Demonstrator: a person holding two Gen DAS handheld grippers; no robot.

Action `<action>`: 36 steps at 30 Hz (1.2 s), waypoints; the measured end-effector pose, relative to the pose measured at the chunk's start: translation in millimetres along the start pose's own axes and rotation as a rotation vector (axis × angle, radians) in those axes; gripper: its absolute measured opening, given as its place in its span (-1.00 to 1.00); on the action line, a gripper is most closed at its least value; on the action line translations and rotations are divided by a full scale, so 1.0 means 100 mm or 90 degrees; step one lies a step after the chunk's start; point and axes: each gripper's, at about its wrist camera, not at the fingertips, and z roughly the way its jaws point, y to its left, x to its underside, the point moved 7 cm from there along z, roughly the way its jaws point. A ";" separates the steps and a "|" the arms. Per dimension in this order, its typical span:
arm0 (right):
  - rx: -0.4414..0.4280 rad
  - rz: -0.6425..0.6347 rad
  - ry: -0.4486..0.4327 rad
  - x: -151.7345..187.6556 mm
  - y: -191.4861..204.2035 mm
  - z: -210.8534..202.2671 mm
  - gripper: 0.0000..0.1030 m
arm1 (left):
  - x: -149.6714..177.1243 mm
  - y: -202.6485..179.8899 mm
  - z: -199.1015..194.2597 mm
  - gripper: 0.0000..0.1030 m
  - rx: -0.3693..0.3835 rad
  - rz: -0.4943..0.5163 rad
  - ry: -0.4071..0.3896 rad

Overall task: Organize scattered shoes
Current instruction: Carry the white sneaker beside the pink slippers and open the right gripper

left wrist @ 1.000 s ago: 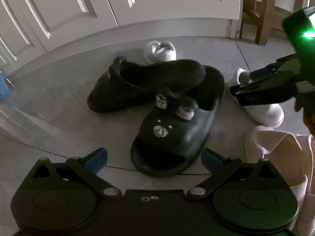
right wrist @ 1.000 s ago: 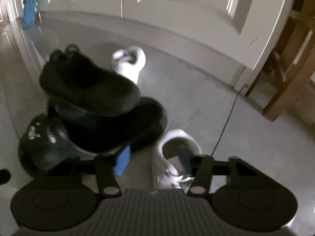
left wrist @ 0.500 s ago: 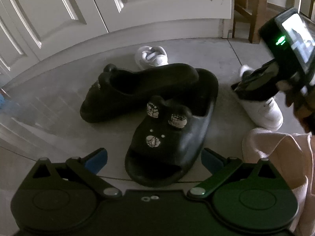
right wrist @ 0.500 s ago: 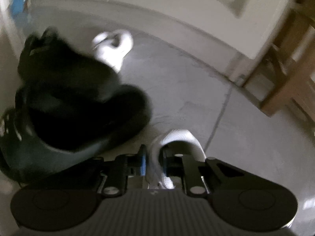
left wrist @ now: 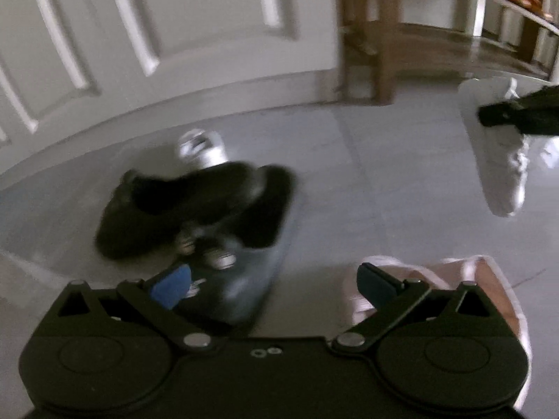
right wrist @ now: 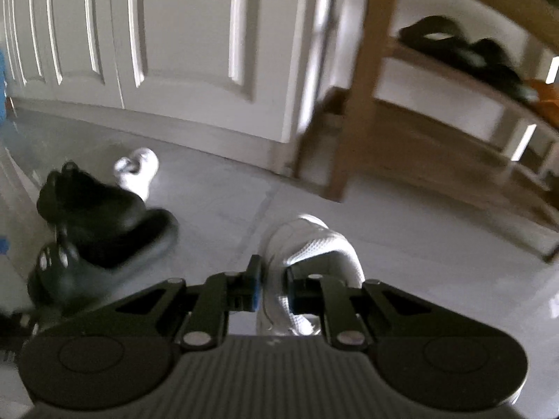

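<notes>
On the left of the floor (right wrist: 401, 244) lie the black slides (right wrist: 101, 234) — one stacked across the other, blurred in both views — with a small white shoe (right wrist: 138, 171) just behind them near the white doors (right wrist: 174, 52). The left claw (left wrist: 274, 284) hovers above the slides, jaws spread wide and gripping nothing. Further right, the right claw (right wrist: 272, 288) is pinched narrow on the collar of a white sneaker (right wrist: 314, 248), which hangs lifted off the floor in the left view. The sneaker looks light, with a soft mesh upper that will likely flex, so the firmer heel collar seems the sound place to hold. Rightmost stands the wooden shoe rack (right wrist: 436, 111) — probably its destination — with dark shoes (right wrist: 464, 56) on a shelf.
</notes>
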 end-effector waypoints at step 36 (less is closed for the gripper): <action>0.090 0.236 0.139 2.13 -0.54 -1.41 0.43 | 0.05 -1.92 -0.15 0.98 0.238 0.397 -0.110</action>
